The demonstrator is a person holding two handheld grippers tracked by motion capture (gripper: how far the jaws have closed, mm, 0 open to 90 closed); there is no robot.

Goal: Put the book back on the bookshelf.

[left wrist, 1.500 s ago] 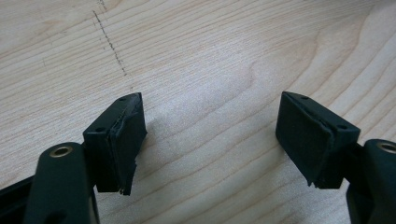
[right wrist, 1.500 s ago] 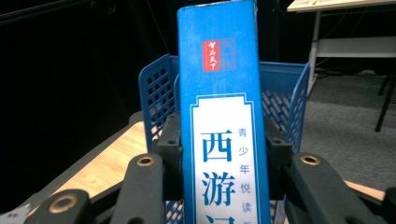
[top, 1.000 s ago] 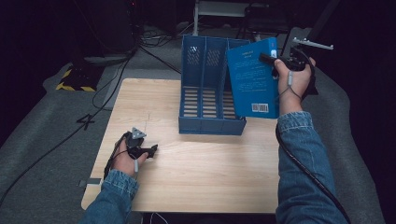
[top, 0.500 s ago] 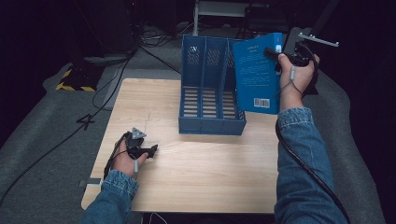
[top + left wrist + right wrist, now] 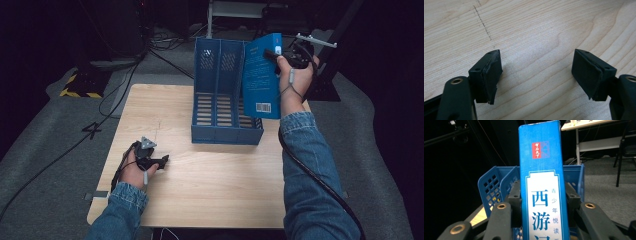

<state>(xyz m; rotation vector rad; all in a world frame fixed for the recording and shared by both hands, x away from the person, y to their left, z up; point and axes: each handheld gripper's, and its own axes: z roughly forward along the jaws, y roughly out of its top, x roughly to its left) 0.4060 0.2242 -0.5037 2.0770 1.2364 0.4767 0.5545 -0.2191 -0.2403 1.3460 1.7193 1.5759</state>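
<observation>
Shifted since earlier frame: blue book (image 5: 260,75), pinched by right gripper (image 5: 280,54), now closer over right slot of blue file rack (image 5: 220,132). Long axis upright, barcode end lowest, above rack's right slot. Left gripper (image 5: 161,161) spread, empty, on wooden table (image 5: 210,195), well away from rack.

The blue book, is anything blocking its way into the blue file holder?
Nothing visible does. The blue book, clamped in the right gripper, hangs over the right-hand slot of the blue file holder, whose slots look empty from above.
</observation>
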